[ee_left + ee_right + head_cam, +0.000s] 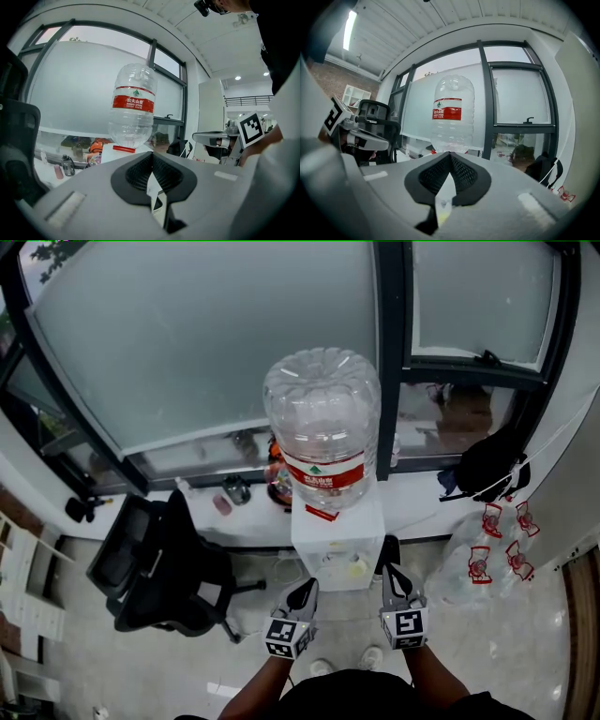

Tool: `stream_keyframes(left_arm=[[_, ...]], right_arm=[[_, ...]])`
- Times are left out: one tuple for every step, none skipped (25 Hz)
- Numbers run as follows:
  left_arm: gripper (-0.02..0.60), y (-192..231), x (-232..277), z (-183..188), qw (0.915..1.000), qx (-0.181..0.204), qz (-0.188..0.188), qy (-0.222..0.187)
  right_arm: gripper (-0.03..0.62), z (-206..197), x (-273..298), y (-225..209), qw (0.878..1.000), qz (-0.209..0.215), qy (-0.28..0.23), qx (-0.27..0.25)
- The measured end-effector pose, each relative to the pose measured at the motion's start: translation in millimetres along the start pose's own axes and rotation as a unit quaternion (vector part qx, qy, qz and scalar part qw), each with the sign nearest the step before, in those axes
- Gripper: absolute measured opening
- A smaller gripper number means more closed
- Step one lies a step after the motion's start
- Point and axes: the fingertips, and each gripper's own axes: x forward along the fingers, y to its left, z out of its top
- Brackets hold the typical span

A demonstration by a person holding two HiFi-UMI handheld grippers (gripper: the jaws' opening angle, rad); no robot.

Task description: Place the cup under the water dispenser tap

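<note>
1. Hovering side by side just in front of the water dispenser (337,542), the left tongs (304,591) and right tongs (394,579) both point at its front face.
2. Both pairs of tongs are pressed together with nothing pinched. Each gripper view shows the ribbed pads meeting at the tips, left (151,157) and right (450,161), and no cup is between them.
3. I cannot pick out the cup with any certainty. A small pale yellowish round thing (356,567) sits on the front of the dispenser, about where the taps would be. It is too small to tell whether it is a cup seen from above or part of the dispenser.
4. As a judgement, the scene fits two stages. Either the cup stands under the tap and the yellowish thing is that cup, or the cup lies somewhere out of view. These pictures do not decide between them.
5. Counts:
   - One dispenser, carrying one large clear bottle (323,418) with a red label, upturned on top.
   - Two tongs, one in each hand.
   - One black office chair (155,563), to the left of the dispenser.
   - Several spare bottles with red labels (478,561) on the floor at the right. At least three labels show.
   - One dark bag (487,465) on the window sill (422,507) behind the dispenser.
</note>
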Motion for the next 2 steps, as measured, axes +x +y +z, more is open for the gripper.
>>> stream_keyframes(left_arm=[[0.017,-0.2,0.0,-1.5,1.0000,0.001,0.002,-0.001],[0.017,-0.6,0.0,-3.1,1.0000,0.001,0.003,-0.002]], right_arm=[[0.002,0.6,-0.3,-0.3,1.000,0.000,0.000,-0.002],[0.000,1.3,-0.6,-0.5,1.000,0.000,0.000,-0.005]])
